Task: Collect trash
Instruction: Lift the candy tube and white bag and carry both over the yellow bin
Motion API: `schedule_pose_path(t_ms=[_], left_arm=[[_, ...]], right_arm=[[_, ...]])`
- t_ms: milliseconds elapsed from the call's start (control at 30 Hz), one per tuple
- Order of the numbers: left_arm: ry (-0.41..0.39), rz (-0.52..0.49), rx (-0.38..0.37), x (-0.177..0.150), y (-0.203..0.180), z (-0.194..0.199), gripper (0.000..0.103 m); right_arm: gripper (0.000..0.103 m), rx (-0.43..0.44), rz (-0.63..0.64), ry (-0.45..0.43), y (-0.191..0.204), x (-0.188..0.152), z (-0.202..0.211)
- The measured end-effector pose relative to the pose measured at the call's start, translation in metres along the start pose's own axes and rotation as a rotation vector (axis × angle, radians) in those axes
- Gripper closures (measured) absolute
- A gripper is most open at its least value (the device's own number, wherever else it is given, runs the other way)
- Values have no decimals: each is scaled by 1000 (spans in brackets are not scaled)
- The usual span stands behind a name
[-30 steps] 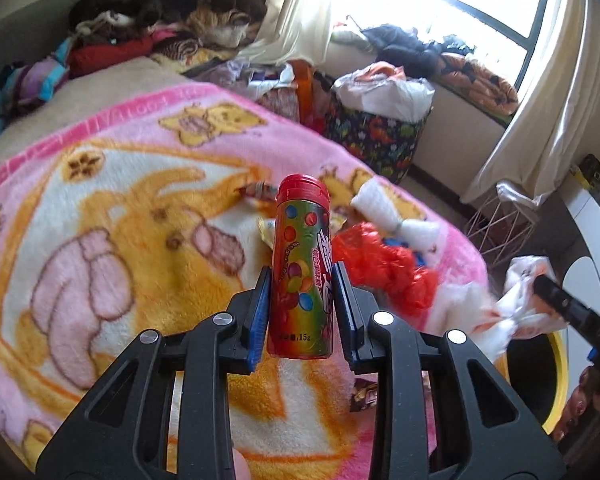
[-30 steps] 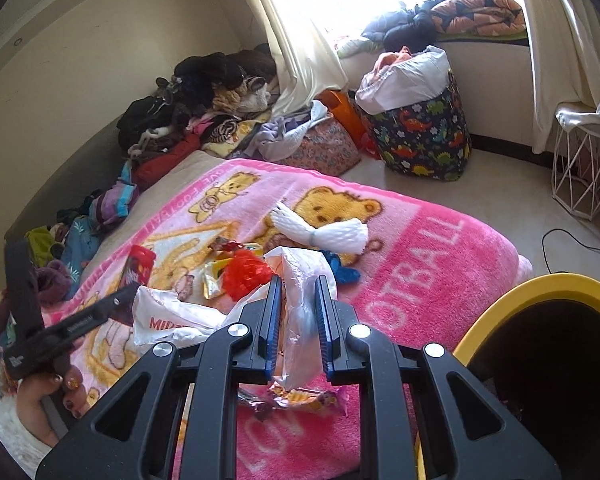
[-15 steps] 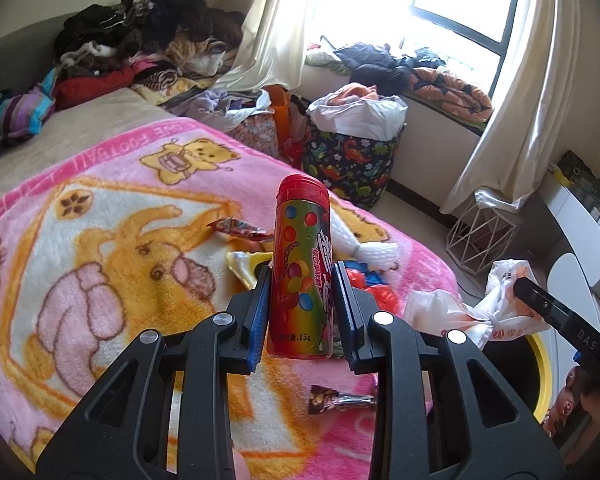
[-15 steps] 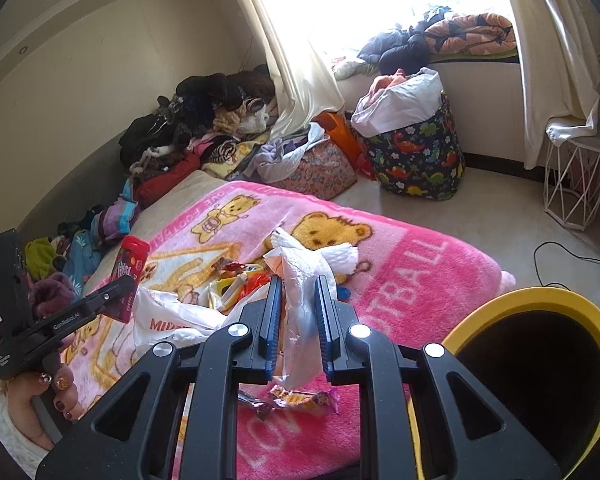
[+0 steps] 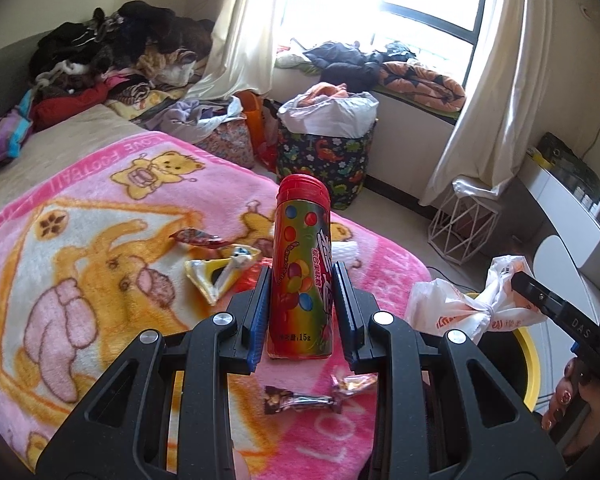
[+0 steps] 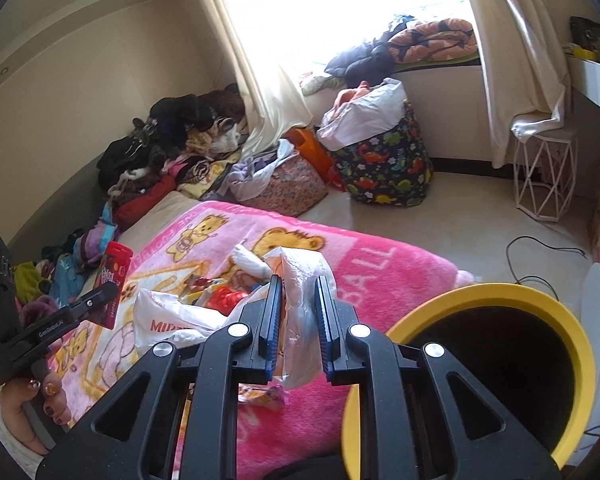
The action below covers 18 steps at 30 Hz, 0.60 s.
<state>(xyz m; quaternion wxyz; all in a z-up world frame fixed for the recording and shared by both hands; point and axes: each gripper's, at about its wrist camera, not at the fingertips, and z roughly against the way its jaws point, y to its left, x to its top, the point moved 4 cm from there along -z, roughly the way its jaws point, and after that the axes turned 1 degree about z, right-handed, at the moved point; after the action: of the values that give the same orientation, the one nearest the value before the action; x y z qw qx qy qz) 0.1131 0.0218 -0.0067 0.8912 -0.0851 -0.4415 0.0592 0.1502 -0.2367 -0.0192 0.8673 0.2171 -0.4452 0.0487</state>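
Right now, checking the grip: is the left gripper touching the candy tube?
Touching. In the left wrist view, the left gripper pads press both sides of the candy tube.

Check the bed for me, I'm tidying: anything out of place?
Yes. Wrappers and a yellow packet lie loose on the pink blanket, beside a heap of clothes at the wall.

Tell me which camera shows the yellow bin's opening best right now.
The right wrist view: the yellow bin fills its lower right corner, with most of the rim and the dark inside visible beside the right gripper holding the white plastic bag. The left wrist view catches only a sliver of yellow rim behind the bag.
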Motion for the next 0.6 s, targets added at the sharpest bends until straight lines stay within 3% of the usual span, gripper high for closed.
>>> schedule_pose_path(t_ms=[600], left_arm=[[80, -129, -150, -20, -85, -27, 80]], right_arm=[[87, -216, -22, -17, -71, -12, 33]])
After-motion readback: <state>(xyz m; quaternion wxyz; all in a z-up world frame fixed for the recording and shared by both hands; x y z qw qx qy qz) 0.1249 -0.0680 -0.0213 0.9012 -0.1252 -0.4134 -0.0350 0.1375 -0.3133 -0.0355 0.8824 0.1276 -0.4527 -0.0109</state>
